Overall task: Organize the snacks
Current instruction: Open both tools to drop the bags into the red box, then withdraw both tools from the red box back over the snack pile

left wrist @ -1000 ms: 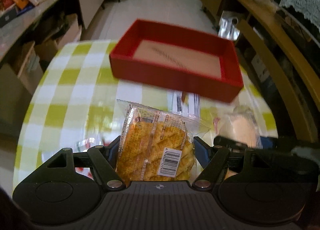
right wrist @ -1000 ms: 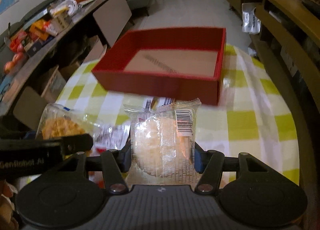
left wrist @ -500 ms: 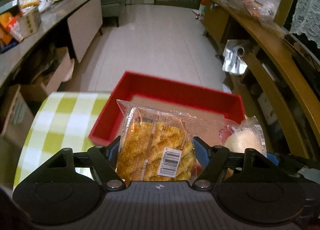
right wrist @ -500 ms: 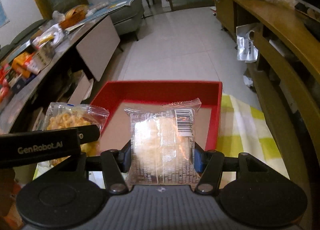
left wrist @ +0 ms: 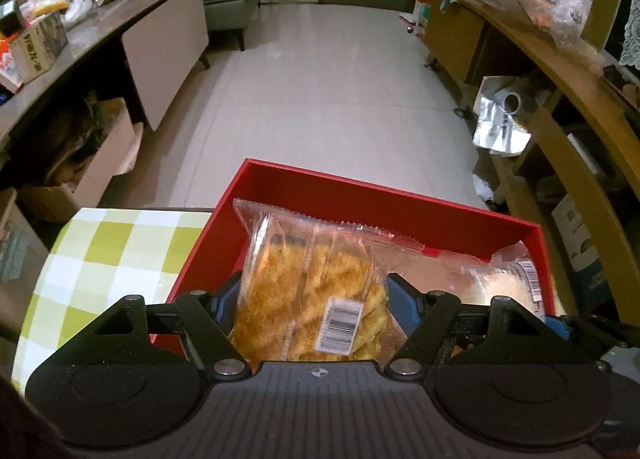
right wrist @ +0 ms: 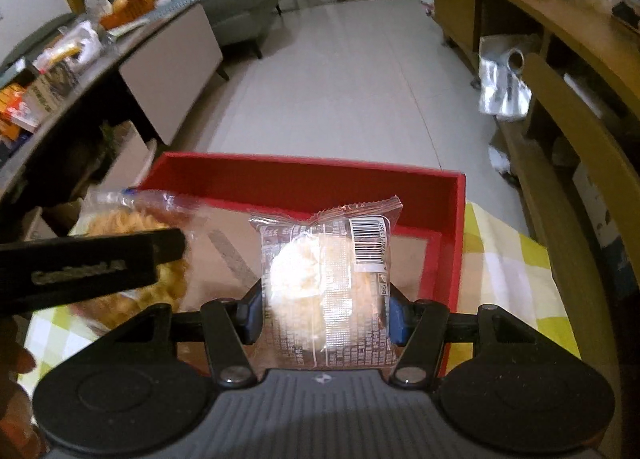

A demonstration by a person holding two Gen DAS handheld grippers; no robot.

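My left gripper (left wrist: 312,301) is shut on a clear packet of golden twisted crackers (left wrist: 308,283) and holds it over the left part of the red box (left wrist: 360,195). My right gripper (right wrist: 326,309) is shut on a clear packet with a pale round cake (right wrist: 328,279) and holds it over the box's right part (right wrist: 452,243). The cake packet also shows at the right in the left wrist view (left wrist: 506,283). The cracker packet (right wrist: 132,227) and the left gripper body (right wrist: 80,267) show at the left in the right wrist view.
The box has a brown cardboard floor (right wrist: 224,251) and sits on a table with a yellow-and-white checked cloth (left wrist: 104,251). A cluttered counter (left wrist: 60,39) runs along the left, wooden shelving (left wrist: 560,71) along the right, tiled floor (left wrist: 320,91) beyond.
Both grippers have moved forward with their packets from above the tablecloth to over the red box. The box now lies right under both packets.
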